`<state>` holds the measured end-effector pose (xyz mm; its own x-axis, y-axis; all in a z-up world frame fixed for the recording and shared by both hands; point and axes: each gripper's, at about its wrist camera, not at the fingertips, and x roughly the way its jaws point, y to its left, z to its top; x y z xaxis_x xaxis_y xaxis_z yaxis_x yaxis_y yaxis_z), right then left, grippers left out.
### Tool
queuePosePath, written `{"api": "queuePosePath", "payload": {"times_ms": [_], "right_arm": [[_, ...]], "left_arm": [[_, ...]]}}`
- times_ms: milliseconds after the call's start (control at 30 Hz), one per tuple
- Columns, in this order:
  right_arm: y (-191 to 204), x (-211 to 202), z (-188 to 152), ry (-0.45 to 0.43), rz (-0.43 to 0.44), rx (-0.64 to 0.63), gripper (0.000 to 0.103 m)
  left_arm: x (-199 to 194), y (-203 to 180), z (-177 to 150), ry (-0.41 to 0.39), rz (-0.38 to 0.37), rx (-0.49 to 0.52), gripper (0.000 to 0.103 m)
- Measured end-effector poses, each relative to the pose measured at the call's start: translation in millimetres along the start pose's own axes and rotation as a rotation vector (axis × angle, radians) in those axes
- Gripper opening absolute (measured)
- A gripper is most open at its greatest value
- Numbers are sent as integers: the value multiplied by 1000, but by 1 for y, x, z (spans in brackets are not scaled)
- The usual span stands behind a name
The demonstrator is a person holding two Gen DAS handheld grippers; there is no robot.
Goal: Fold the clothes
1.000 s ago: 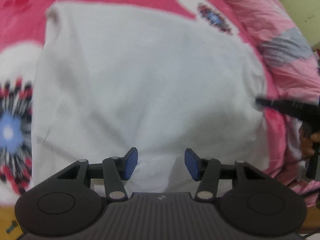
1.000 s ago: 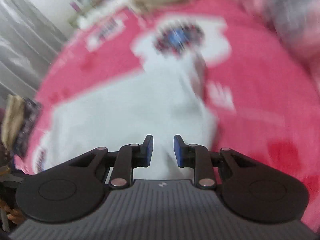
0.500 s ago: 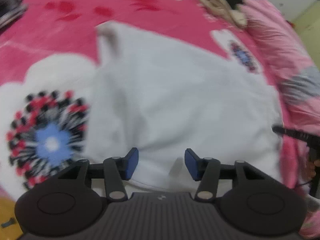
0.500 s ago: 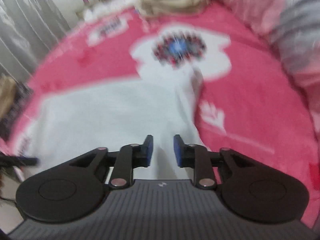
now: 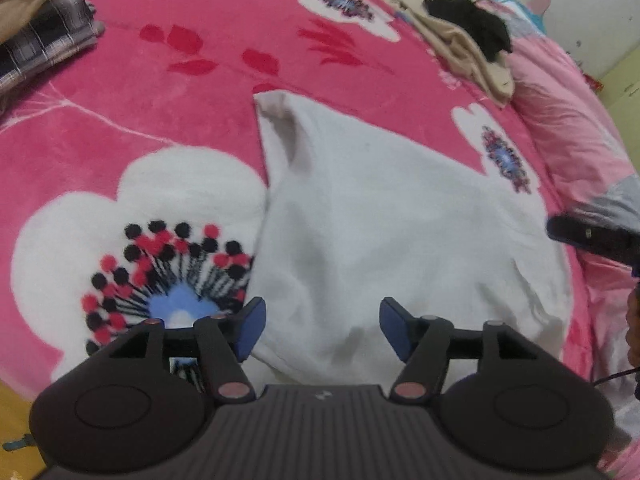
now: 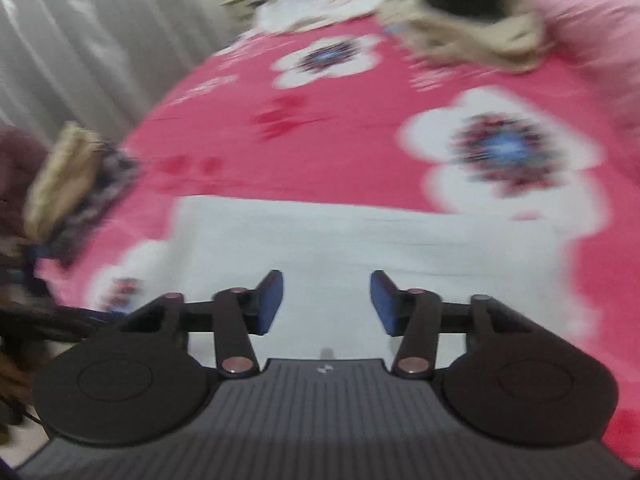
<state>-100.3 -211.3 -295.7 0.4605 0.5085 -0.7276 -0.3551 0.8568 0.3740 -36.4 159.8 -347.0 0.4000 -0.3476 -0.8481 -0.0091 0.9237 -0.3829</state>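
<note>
White garment (image 5: 392, 240) spread on the pink flowered blanket (image 5: 168, 92), partly folded, one narrow end pointing toward the far side of the bed. Left gripper (image 5: 322, 330) above the near edge of the cloth, jaws opening, blue pads (image 5: 250, 330) well apart, nothing pinched between them. Right gripper (image 6: 326, 306) likewise over the near edge of the garment (image 6: 360, 248), jaws opening, no fabric between its pads (image 6: 270, 306); view blurred. Tip of the right tool just visible at the right border of the left wrist view, beside the cloth's right edge. Heap of beige and black clothes (image 5: 468, 36) at the far corner; plaid fabric (image 5: 44, 48) at far left.

Step in hand, by judgement: release after a fold, with both tools empty. Next move likely calls for lowering each gripper onto an edge or corner of the garment, closing on the top layers only, then lifting both sides evenly to carry the following fold across without dragging the blanket.
</note>
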Motion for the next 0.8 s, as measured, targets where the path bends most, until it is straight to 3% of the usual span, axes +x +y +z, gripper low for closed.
{"api": "queuePosePath", "payload": {"times_ms": [167, 400, 467, 533, 633, 800], "right_arm": [[51, 68, 12, 117, 143, 52, 56], [102, 132, 23, 199, 128, 47, 58], [113, 145, 26, 210, 117, 28, 58], [123, 152, 29, 218, 83, -21, 58], [136, 162, 32, 224, 57, -96, 58], [165, 186, 32, 256, -37, -249, 59]], "left_arm": [[10, 15, 2, 21, 2, 2, 66], [14, 20, -2, 46, -35, 5, 63], [14, 18, -6, 48, -54, 8, 56], [14, 15, -10, 52, -58, 25, 32], [14, 16, -14, 51, -49, 18, 15], [8, 13, -17, 30, -75, 23, 6]]}}
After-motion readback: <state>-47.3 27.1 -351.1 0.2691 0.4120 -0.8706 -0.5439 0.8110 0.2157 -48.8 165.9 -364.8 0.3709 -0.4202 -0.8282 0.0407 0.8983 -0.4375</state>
